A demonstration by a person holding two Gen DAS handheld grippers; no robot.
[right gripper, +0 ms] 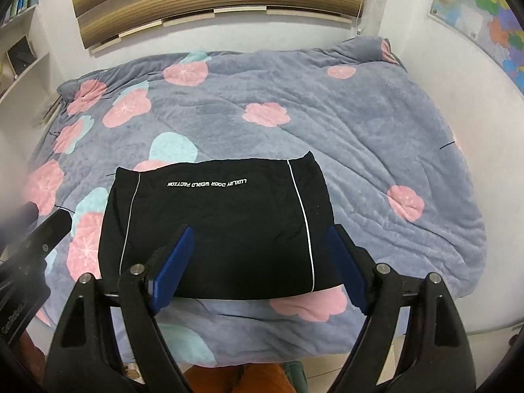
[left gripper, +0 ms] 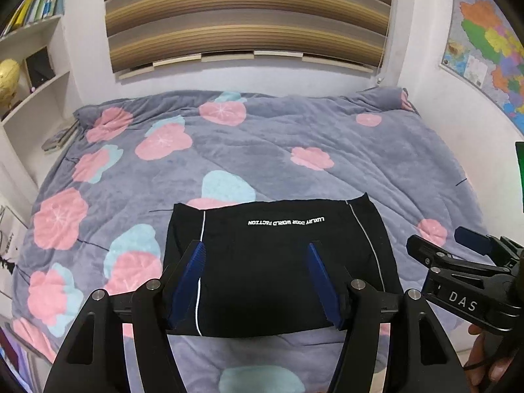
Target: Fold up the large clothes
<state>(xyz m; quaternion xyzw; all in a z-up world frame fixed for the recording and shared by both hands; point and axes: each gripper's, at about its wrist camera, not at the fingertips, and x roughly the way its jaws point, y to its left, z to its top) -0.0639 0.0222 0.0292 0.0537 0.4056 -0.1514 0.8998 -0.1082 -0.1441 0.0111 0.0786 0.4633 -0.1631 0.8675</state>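
Note:
A black garment [left gripper: 262, 294] [right gripper: 222, 209], folded into a flat rectangle with white piping and a line of white lettering, lies near the front edge of the bed's grey flowered blanket [left gripper: 262, 150] [right gripper: 360, 131]. My left gripper [left gripper: 256, 252] hovers above it, jaws open, with nothing between the blue pads [left gripper: 190, 278]. My right gripper [right gripper: 259, 234] also hangs over the garment, jaws wide open and empty. In the left wrist view the right gripper [left gripper: 439, 240] shows at the right edge. In the right wrist view the left gripper [right gripper: 52, 226] is a blurred black shape at the left.
A white bookshelf [left gripper: 32, 65] stands left of the bed, with a gold globe [left gripper: 8, 78] on it. A striped blind [left gripper: 249, 16] hangs behind the bed and a coloured map [left gripper: 484, 49] is on the right wall. A hand [left gripper: 484, 360] holds the right gripper.

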